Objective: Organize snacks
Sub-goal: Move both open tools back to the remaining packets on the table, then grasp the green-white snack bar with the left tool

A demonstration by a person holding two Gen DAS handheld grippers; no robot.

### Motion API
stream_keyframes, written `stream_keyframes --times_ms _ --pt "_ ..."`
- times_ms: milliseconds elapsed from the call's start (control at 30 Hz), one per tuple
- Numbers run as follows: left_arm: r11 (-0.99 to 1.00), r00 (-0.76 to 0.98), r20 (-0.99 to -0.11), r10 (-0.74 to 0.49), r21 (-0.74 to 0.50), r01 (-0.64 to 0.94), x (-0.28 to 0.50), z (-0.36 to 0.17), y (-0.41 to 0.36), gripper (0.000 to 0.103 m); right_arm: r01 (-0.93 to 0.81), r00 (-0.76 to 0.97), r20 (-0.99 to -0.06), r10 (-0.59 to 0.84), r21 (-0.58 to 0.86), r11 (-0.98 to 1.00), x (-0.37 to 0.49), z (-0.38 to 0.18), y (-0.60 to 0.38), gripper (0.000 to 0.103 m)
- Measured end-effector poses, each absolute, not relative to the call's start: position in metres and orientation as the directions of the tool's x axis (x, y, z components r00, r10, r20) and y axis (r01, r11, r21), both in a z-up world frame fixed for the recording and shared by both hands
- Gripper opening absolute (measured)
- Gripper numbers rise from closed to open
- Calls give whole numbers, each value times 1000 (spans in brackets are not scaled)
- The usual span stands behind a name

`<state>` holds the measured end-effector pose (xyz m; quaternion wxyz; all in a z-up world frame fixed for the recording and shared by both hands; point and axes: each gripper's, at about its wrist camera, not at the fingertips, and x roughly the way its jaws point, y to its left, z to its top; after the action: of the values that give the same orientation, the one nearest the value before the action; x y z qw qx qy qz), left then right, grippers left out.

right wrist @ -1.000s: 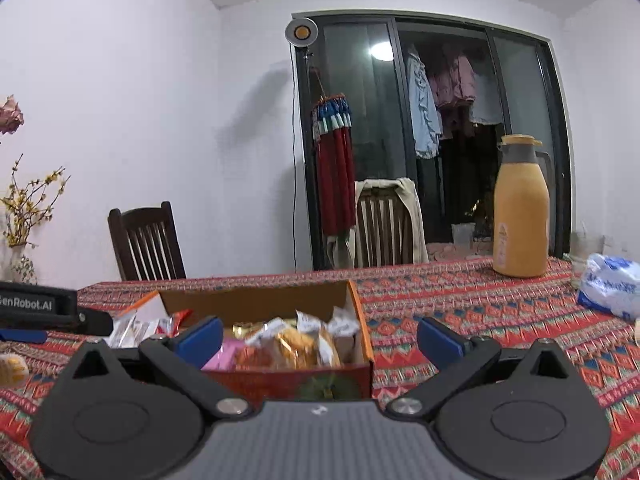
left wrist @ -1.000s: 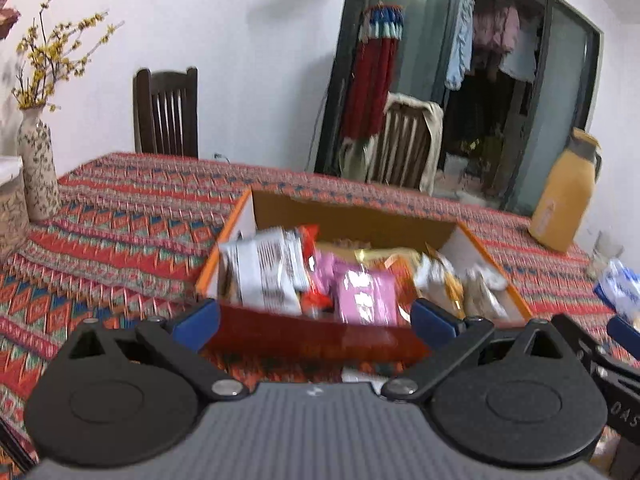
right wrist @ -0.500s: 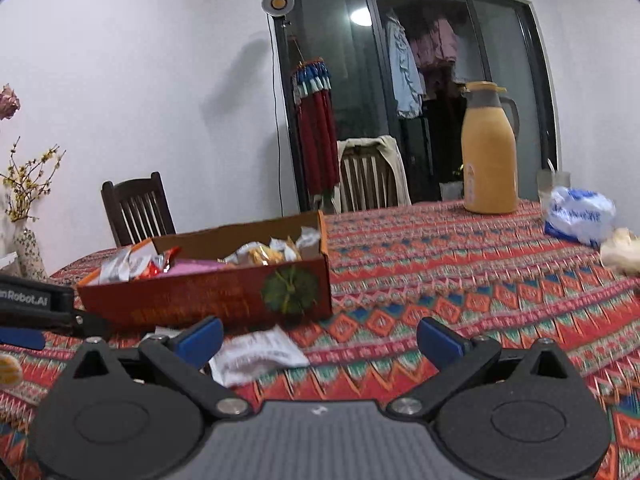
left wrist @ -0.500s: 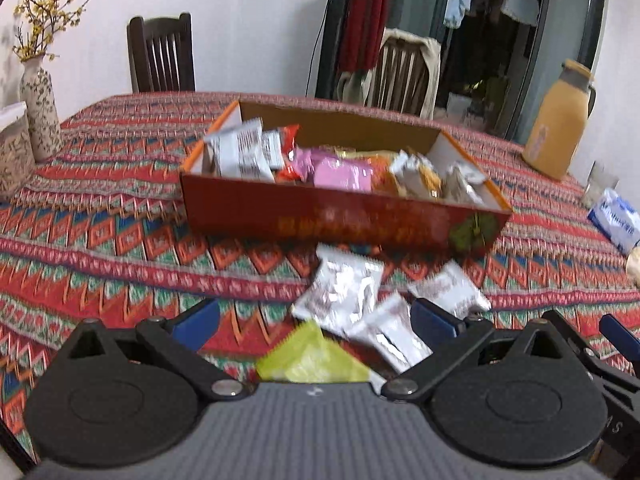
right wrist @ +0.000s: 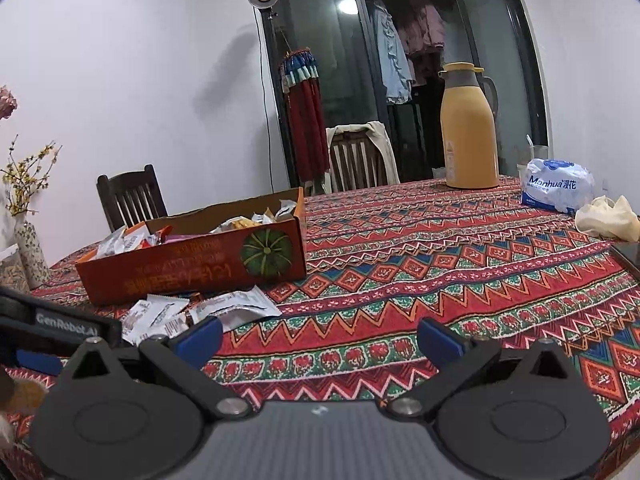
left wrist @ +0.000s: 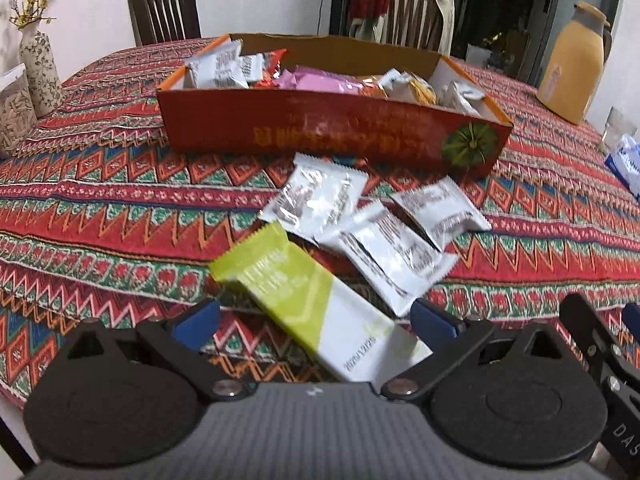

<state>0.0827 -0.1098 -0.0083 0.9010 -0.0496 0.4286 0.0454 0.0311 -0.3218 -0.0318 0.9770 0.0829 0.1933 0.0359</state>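
Observation:
An orange cardboard box (left wrist: 320,136) holding several snack packets stands on the patterned tablecloth; it also shows in the right wrist view (right wrist: 192,268). In front of it lie three silver packets (left wrist: 320,200) and a green-and-white snack bar (left wrist: 304,300). My left gripper (left wrist: 314,322) is open and empty, its fingers either side of the bar's near end, just above it. My right gripper (right wrist: 318,338) is open and empty over bare tablecloth, right of the silver packets (right wrist: 236,306).
A yellow thermos jug (right wrist: 470,128) stands at the table's far side. A tissue pack (right wrist: 558,186) and crumpled cloth (right wrist: 608,218) lie at the right. A vase (left wrist: 40,64) stands far left. Chairs (left wrist: 164,4) stand behind the table.
Both grippers have pulled back from the box and tilted down. The loose packets and the green bar have come into view in front of the box. Both grippers stayed open.

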Motion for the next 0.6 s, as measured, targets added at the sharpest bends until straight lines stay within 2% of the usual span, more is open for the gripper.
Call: stream_keyframes --times_ms 167,233,367,500,600 --pt "994 621 -784 2 -65 -85 80 -12 -105 101 -51 919 -377 112 168 985 31 -34 -315 103" --pt "994 622 -783 0 -68 -86 77 -13 -97 91 -58 917 -381 117 162 985 30 -34 -312 103" --pt "992 638 -770 14 -67 -102 67 -13 -79 78 -70 913 -389 126 153 986 30 -35 -307 103" --pt "995 661 -750 -7 -72 -71 60 -9 -70 40 -79 907 -399 133 150 986 31 -37 -301 103" --pt "995 675 -737 -30 -85 -48 56 -8 -67 38 -90 905 -403 141 143 986 30 -38 -296 103"
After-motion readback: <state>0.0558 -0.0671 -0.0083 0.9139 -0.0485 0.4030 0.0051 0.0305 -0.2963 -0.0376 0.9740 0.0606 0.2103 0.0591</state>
